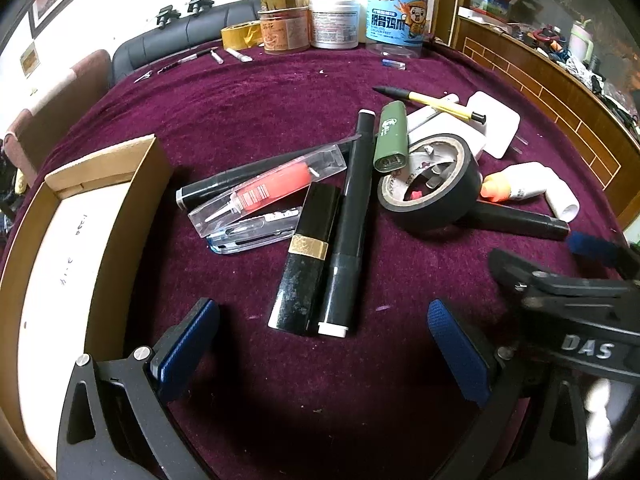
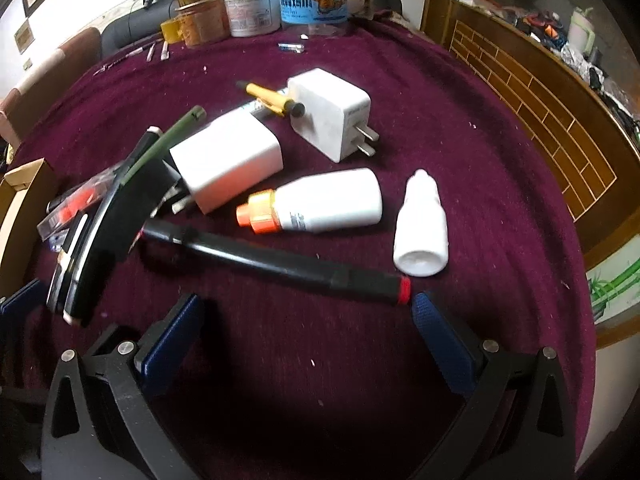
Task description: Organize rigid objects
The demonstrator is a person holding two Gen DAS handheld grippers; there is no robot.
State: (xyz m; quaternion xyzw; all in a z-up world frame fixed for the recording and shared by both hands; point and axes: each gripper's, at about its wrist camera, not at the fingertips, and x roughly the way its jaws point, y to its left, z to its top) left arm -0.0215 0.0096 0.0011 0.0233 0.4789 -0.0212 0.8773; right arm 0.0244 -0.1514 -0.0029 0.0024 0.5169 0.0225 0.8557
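My fingers (image 1: 188, 344) carry dark blue textured pads on black frames. Counter (image 1: 248, 112) cloth is deep maroon. Ahead of my left fingers: black tube with gold band (image 1: 306, 256), clear case holding a red-orange tube (image 1: 268, 192), olive green stick (image 1: 390, 138). Ahead of my right fingers: black marker, red tip (image 2: 280, 262), white bottle, orange cap (image 2: 316, 202).

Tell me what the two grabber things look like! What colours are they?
Both look alike. The left gripper has a black frame with triangle-shaped holes, silver round bolts, and two fingers covered in dark blue bumpy pads. The right gripper matches it, with blue pads on its fingers. In the left wrist view, its black body carries white letters "DAS". No sleeves or cables show.
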